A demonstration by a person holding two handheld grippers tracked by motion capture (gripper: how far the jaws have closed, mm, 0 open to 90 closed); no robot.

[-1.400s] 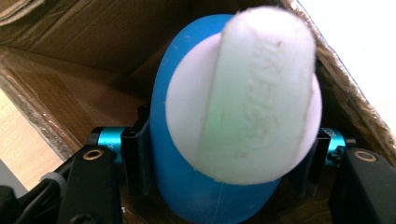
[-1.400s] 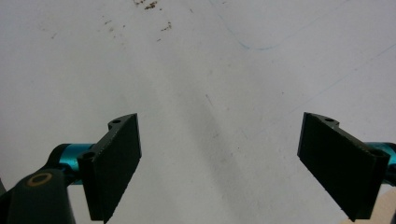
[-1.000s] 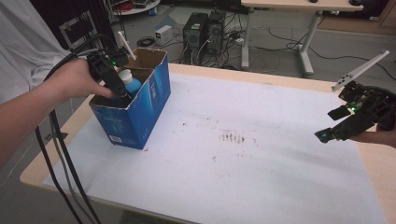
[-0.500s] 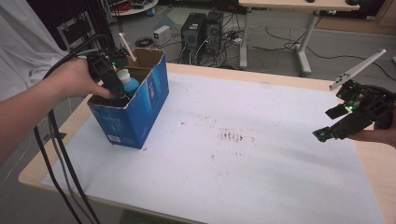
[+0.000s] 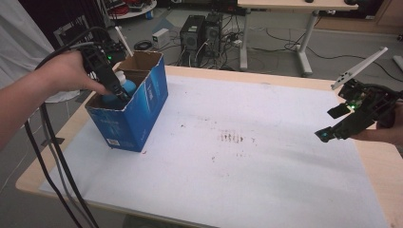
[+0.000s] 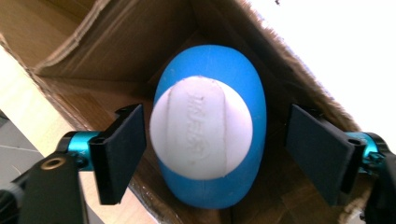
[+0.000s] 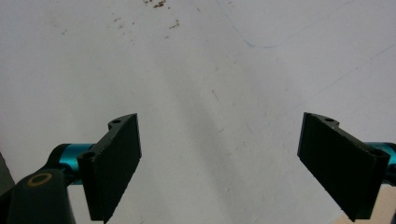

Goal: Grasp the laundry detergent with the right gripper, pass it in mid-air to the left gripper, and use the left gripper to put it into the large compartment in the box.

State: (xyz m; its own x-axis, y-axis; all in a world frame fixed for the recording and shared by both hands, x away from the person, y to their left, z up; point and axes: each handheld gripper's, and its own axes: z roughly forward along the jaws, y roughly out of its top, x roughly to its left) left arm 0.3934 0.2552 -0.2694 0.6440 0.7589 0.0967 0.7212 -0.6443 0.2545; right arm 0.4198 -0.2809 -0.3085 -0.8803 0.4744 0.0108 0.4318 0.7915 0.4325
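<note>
The left gripper (image 5: 118, 91) is lowered into the open top of a blue cardboard box (image 5: 138, 111) that stands at the left end of the table (image 5: 266, 80). Its jaws have just been opening and now stand apart on either side of a blue bottle (image 6: 236, 70) with a white cap (image 6: 201, 128). In the left gripper view, the left pad sits just beside the cap and the right pad stands clear of the bottle, so the grip is released and nothing is clamped. The bottle is upright inside the box, close to a brown inner corner, with its cap facing up toward the gripper (image 6: 212, 154). In the high view, the bottle (image 5: 127, 86) and its cap (image 5: 120, 76) show just above the box rim. The person's left hand (image 5: 66, 73) holds the gripper from the left, and a black cable (image 5: 52, 156) trails down past the table edge.

The right gripper (image 5: 340, 123) hangs above the right side of the table, well apart from the box, tilted down toward the white sheet (image 5: 237, 180) covering the tabletop. In the right gripper view, its jaws stand wide with nothing between them (image 7: 219, 163); beneath them lies the bare sheet (image 7: 210, 70), marked with small dark specks (image 7: 159, 4). A patch of similar dark marks (image 5: 233, 137) lies near the middle of the sheet.
</note>
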